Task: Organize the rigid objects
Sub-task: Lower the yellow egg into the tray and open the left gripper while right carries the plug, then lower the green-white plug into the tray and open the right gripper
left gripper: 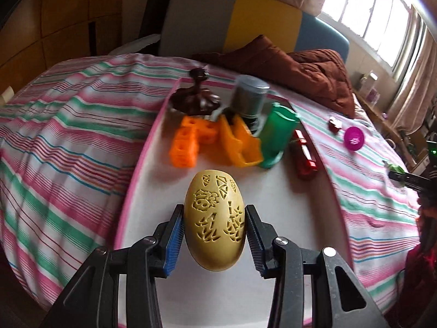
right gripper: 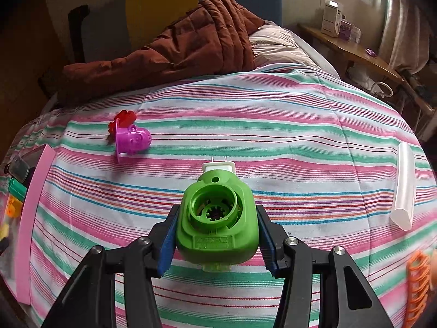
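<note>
While my left gripper (left gripper: 214, 233) is clamping the carved yellow egg (left gripper: 214, 220) over the white tray (left gripper: 286, 191), my right gripper (right gripper: 217, 236) is squeezing the green plug-in device (right gripper: 217, 221) above the striped bed (right gripper: 273, 136).

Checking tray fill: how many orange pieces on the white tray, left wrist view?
2. An orange block piece sits at the tray's far left; a yellow-orange bracket is right beside it, against the green cup. More could hide behind them.
</note>
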`<state>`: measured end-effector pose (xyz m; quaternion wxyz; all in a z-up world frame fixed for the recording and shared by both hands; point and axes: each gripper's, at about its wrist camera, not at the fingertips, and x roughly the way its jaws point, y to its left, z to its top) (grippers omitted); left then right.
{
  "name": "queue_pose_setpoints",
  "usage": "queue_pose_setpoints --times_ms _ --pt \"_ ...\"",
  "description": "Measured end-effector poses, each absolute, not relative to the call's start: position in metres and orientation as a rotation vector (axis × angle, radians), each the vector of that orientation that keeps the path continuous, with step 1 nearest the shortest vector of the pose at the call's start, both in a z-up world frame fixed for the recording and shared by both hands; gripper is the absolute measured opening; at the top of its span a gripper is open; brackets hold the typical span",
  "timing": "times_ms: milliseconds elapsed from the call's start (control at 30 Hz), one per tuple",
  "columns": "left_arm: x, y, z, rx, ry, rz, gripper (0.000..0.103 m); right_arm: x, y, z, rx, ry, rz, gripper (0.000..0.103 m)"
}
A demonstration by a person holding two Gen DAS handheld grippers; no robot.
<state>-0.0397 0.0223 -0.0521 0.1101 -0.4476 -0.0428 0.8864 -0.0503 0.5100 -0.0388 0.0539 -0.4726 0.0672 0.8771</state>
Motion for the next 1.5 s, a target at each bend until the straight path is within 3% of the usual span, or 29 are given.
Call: queue_pose_setpoints --times_ms 367,700,1267,1500 --pt "-0.035 0.013 -0.036 -1.211 0.012 2.735 0.045 -0.049 0.514 -0.038 -1.416 0.196 2.66 0.053" --pt "-0.004 0.003 -0.031 -1.166 -0.08 2.704 0.045 -0.042 0.483 -0.014 -1.351 0.114 2.794 0.053" --pt "0.017 0.005 -0.026 -1.104 -0.154 2.688 0.045 0.0 0.307 -0.002 -1.521 0.141 3.144 0.053" --pt "0.019 -0.005 -0.025 -1.109 -0.196 2.722 0.045 0.007 0.233 -0.006 -1.603 0.046 3.211 0.053"
